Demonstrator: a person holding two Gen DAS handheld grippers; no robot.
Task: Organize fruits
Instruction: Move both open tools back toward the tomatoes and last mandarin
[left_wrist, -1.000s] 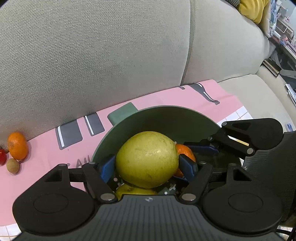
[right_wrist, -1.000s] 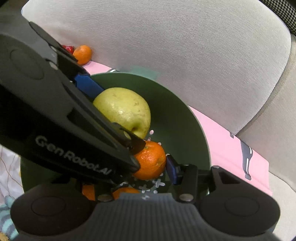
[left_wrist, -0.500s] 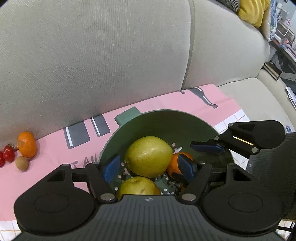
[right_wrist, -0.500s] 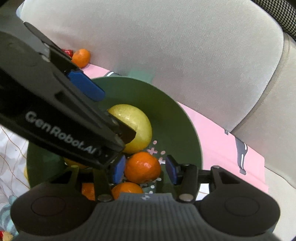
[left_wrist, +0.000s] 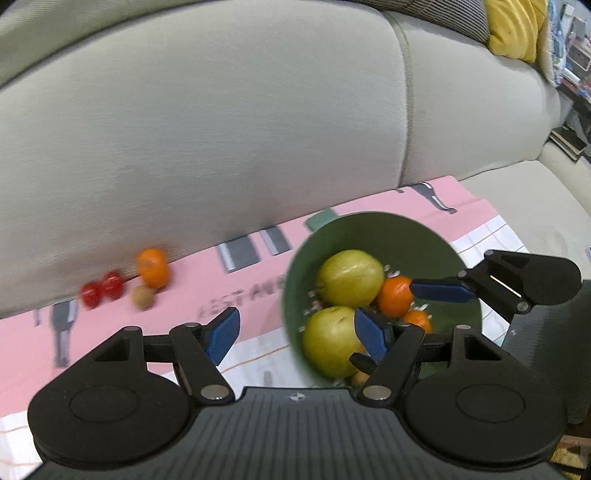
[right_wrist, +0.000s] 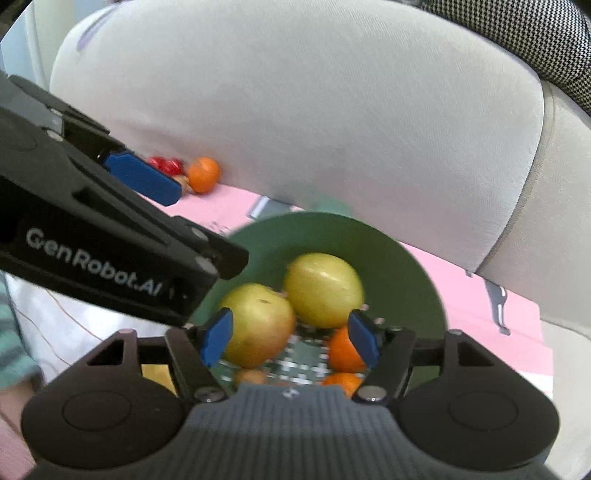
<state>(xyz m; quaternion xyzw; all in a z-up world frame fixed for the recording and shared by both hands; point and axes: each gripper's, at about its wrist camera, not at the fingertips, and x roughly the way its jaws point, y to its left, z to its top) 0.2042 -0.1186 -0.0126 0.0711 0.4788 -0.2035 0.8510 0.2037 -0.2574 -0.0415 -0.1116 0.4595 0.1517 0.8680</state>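
Observation:
A green bowl (left_wrist: 388, 229) on a pink cloth holds two yellow-green apples (left_wrist: 349, 277) (left_wrist: 328, 339) and some oranges (left_wrist: 393, 295). My left gripper (left_wrist: 295, 336) is open and empty, raised over the bowl's left rim. My right gripper (right_wrist: 290, 339) is open and empty above the bowl (right_wrist: 406, 258), over the apples (right_wrist: 321, 288) (right_wrist: 258, 321) and oranges (right_wrist: 341, 350). Loose on the cloth by the sofa back lie an orange (left_wrist: 152, 267), a kiwi (left_wrist: 142, 295) and red tomatoes (left_wrist: 101, 288).
The beige sofa back (left_wrist: 221, 129) rises right behind the cloth. The pink cloth (left_wrist: 110, 332) runs left and right of the bowl. A yellow cushion (left_wrist: 513, 29) sits at the far right. The left gripper's body (right_wrist: 92, 240) crosses the right wrist view.
My left gripper let the apple go into the bowl, opened wide, and moved up and left. My right gripper released its orange into the bowl and opened wider, pulling back.

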